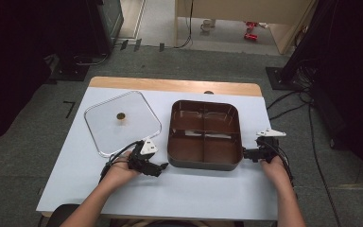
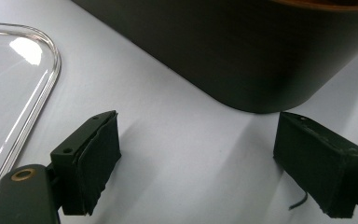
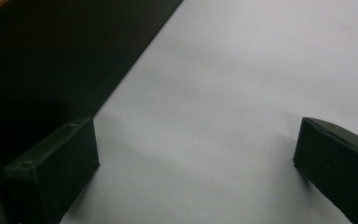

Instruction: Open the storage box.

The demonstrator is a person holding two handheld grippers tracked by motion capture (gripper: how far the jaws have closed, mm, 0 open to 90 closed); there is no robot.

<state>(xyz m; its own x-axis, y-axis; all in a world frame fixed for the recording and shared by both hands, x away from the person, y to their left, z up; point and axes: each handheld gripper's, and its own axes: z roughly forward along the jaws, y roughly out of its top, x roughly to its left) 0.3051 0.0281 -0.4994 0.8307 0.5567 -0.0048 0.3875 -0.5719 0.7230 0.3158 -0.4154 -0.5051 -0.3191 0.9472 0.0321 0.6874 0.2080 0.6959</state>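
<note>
A dark brown box (image 1: 204, 135) with four compartments stands in the middle of the white table (image 1: 179, 189). Left of it lies its clear square lid (image 1: 122, 122), flat, with a small brass knob (image 1: 121, 116). My left gripper (image 1: 160, 169) rests on the table just off the box's near left corner, open, nothing between its jaws. In the left gripper view the left gripper (image 2: 198, 163) faces the box's rounded corner (image 2: 256, 60), with the lid's rim (image 2: 46, 70) at the left. My right gripper (image 1: 247, 153) sits by the box's near right corner; in its own view the right gripper (image 3: 196, 168) is open over bare table beside the box wall (image 3: 51, 56).
The table's wooden far edge (image 1: 175, 85) shows beyond the white top. Grey carpet surrounds the table, with cables (image 1: 293, 101) and dark stands to the right and left. Bare white surface runs along the near side between my forearms.
</note>
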